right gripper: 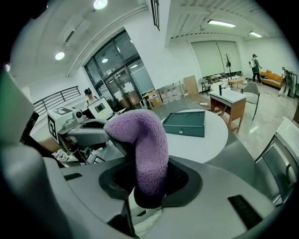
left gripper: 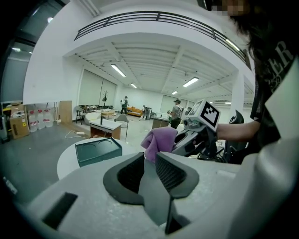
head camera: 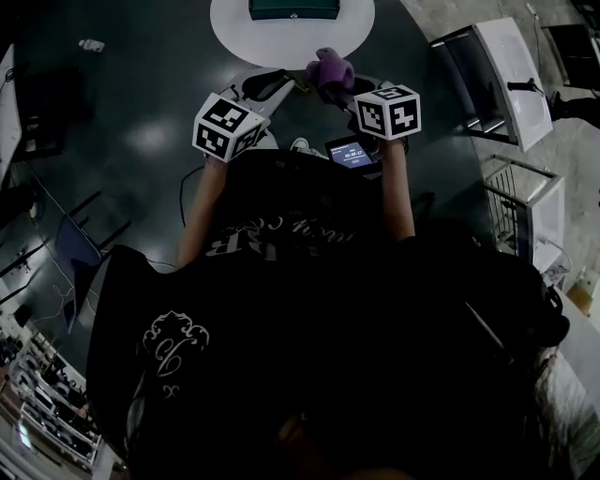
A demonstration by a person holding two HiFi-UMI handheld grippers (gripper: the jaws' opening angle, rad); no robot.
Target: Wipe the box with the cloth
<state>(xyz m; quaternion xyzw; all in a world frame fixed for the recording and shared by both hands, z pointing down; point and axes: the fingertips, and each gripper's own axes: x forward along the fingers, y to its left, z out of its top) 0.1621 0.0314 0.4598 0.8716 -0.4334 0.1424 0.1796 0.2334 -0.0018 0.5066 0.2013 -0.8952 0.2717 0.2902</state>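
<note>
A dark green box (head camera: 293, 7) lies on the round white table (head camera: 272, 42) ahead of me. The box (right gripper: 184, 123) lies flat, with its lid down. My right gripper (head camera: 335, 86) is shut on a purple cloth (head camera: 330, 67), whose fluffy end (right gripper: 145, 140) sticks up out of the jaws (right gripper: 149, 175). Both grippers hang in the air short of the table, close side by side. My left gripper (left gripper: 149, 161) holds nothing and its jaws stand a narrow gap apart. From it I see the box (left gripper: 97, 150) to the left and the cloth (left gripper: 161, 140) just beyond its tips.
A small lit screen (head camera: 352, 152) sits below my hands. White desks and metal chair frames (head camera: 506, 80) stand to the right, and a blue chair (head camera: 75, 248) to the left on the dark floor. A wooden desk (right gripper: 231, 105) and distant people are behind the table.
</note>
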